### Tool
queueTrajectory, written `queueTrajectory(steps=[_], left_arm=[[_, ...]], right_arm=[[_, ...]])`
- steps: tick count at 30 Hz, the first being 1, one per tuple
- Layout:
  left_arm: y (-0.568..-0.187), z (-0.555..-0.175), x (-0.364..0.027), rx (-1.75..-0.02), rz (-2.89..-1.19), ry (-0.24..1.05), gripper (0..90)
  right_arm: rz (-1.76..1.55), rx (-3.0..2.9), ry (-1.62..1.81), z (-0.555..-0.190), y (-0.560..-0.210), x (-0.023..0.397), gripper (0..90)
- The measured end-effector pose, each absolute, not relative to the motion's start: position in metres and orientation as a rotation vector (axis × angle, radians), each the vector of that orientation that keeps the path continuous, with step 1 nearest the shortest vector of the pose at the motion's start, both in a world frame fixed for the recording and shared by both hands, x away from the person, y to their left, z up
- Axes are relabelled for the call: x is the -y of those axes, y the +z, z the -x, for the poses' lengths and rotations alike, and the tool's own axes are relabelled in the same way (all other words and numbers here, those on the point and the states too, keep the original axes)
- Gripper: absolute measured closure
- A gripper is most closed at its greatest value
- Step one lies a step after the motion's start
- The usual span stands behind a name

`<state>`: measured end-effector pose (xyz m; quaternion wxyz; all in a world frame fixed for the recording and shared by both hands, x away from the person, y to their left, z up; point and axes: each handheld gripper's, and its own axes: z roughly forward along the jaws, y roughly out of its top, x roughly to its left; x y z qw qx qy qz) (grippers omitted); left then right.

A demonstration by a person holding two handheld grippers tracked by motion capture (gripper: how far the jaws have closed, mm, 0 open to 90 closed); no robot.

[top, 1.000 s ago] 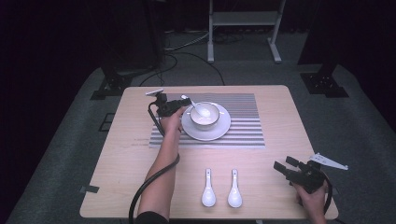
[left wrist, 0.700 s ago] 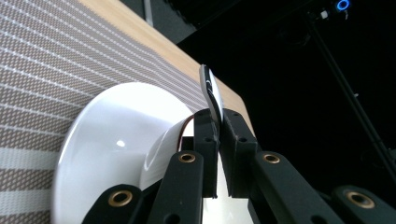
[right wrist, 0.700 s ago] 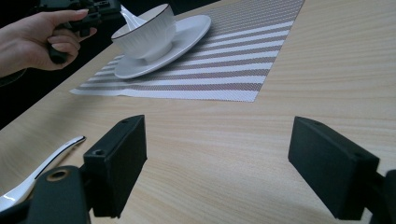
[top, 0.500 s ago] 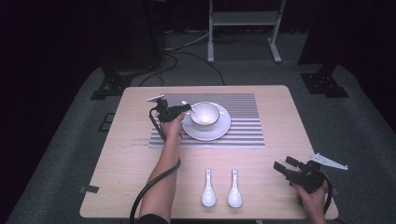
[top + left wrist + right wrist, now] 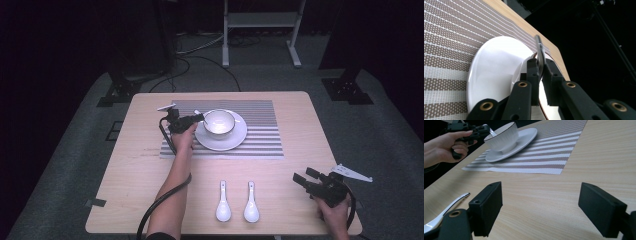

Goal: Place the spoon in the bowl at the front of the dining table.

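Note:
A white bowl (image 5: pixel 219 123) stands on a white saucer (image 5: pixel 222 139) on the striped placemat (image 5: pixel 260 135). At the bowl's left rim my left gripper (image 5: pixel 200 118) is shut on a thin white spoon (image 5: pixel 540 48). That spoon sticks out past the fingertips, edge-on, over the saucer (image 5: pixel 494 70). The left gripper view has its jaws (image 5: pixel 539 62) pressed on the handle. Near the table's front right corner my right gripper (image 5: pixel 305 177) rests open, and nothing lies between its jaws (image 5: pixel 540 197). From there, the bowl (image 5: pixel 502 137) and the left gripper (image 5: pixel 480 130) appear at the far left.
Two white spoons (image 5: pixel 223 202) (image 5: pixel 251 202) lie side by side near the front edge, between the two arms. One of them (image 5: pixel 446 208) lies just left of the right gripper. The wooden table (image 5: pixel 300 115) has bare room right of the placemat.
The left gripper has drawn back a little to the left, and the spoon that lay in the bowl now sits at its left rim. The right gripper has not moved.

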<state>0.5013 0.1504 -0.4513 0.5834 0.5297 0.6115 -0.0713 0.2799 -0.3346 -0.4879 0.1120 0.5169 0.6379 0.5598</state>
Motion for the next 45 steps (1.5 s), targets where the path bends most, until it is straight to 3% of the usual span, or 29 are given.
queueTrajectory(steps=[7,33,39,45], left_arm=[[-0.451,-0.500,-0.152,-1.417,-1.243,-0.176,76.8],[-0.447,-0.480,-0.174,-1.359,-1.283,-0.216,39.8],[-0.445,-0.477,-0.176,-1.356,-1.338,-0.201,18.8],[-0.445,-0.472,-0.174,-1.330,-1.383,-0.224,13.8]], right_arm=[[-1.515,-1.875,1.641,-0.280,-0.488,0.334,18.4],[-1.505,-1.886,1.643,-0.281,-0.488,0.334,18.4],[-1.511,-1.886,1.636,-0.281,-0.488,0.333,18.4],[-1.516,-1.883,1.634,-0.281,-0.488,0.333,18.4]])
